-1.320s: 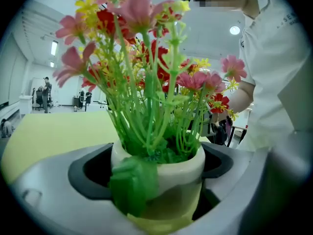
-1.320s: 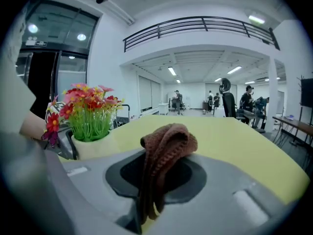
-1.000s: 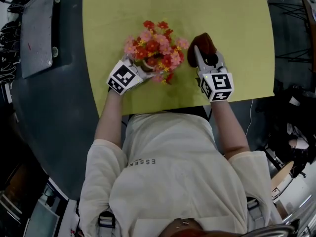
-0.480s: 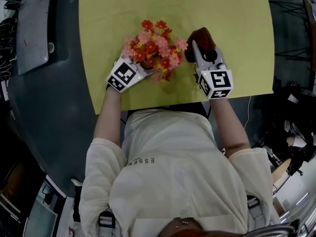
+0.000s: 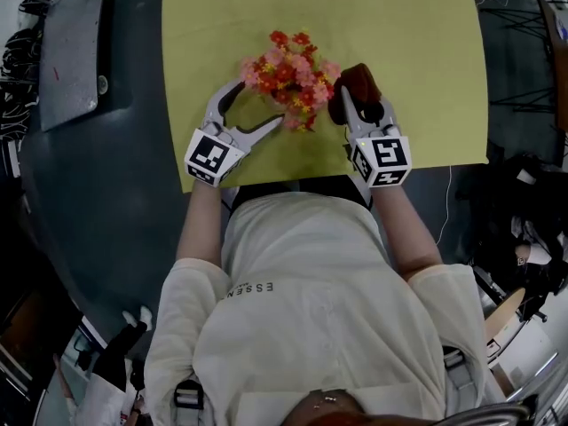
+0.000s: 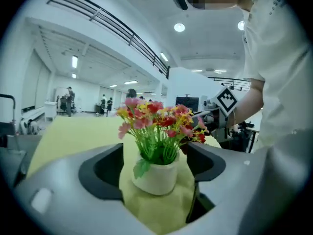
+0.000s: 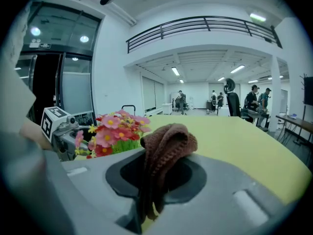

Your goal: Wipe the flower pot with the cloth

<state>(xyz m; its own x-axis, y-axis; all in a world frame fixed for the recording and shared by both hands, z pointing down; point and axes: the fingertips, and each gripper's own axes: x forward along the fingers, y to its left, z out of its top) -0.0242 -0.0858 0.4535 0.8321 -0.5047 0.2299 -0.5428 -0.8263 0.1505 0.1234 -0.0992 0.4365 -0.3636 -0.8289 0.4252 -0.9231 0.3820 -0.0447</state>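
Quick status from us: the flower pot (image 6: 155, 174), a small white one stuffed with pink, red and yellow flowers (image 5: 288, 67), is standing upright on the yellow-green tabletop (image 5: 408, 34), right between our two grippers. Our left hand-held gripper (image 5: 259, 103) is spread wide. Its jaws have just been closing in a little, but they aren't gripping anything. The pot sits just ahead of the tips, lined up with the gap, and neither pad touches it. On the other side, our right hand-held gripper (image 5: 349, 103) is clamped on the brown knitted cloth (image 7: 165, 143), which bunches up above the jaws and hangs down between them. The cloth is just beside the flowers. We can't tell whether it touches the pot itself, since the blooms cover that spot from above.
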